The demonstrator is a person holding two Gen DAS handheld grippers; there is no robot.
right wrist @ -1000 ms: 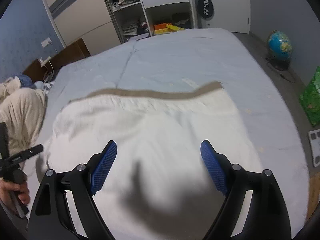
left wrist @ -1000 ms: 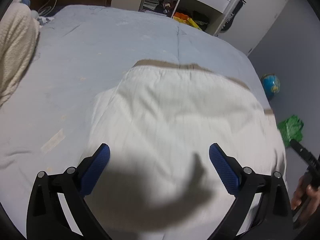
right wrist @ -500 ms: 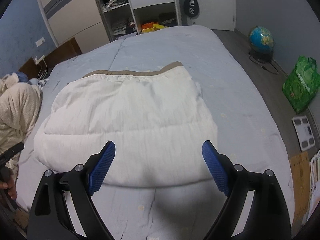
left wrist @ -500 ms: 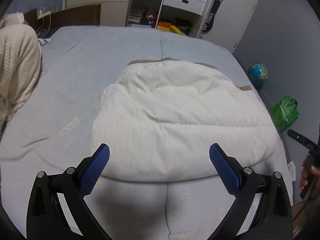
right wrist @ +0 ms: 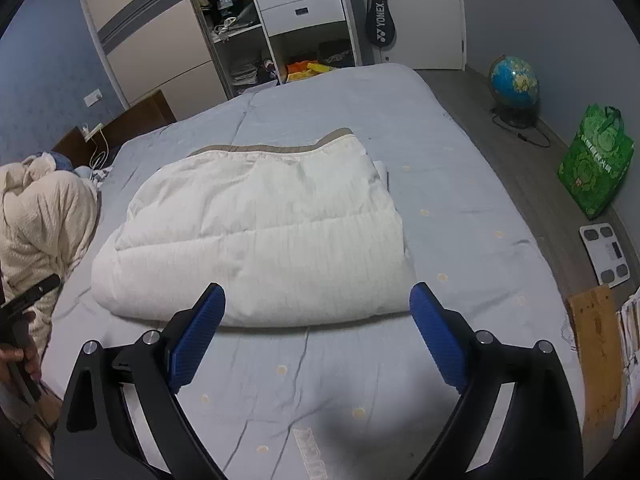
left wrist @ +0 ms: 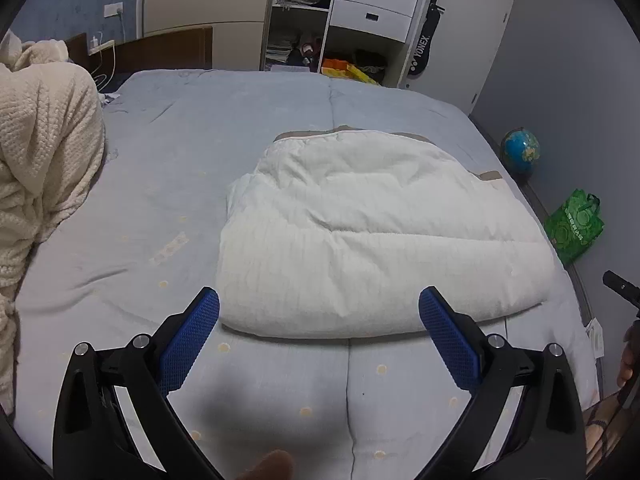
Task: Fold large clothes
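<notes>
A large white padded garment (left wrist: 372,240) with a tan band at its far edge lies folded flat on the blue-grey bed (left wrist: 160,184). It also shows in the right wrist view (right wrist: 260,236). My left gripper (left wrist: 319,336) is open and empty, held above the bed in front of the garment's near edge. My right gripper (right wrist: 317,332) is open and empty too, above the bed on the near side of the garment. Neither touches the cloth.
A cream knitted blanket (left wrist: 44,152) is heaped at the bed's left. Wardrobe shelves and white drawers (left wrist: 372,8) stand behind the bed. On the floor at the right are a globe (right wrist: 514,80), a green bag (right wrist: 596,160) and a bathroom scale (right wrist: 606,252).
Both grippers have pulled back and risen away from the garment, which was close beneath them a second ago. The garment now lies still and whole in view.
</notes>
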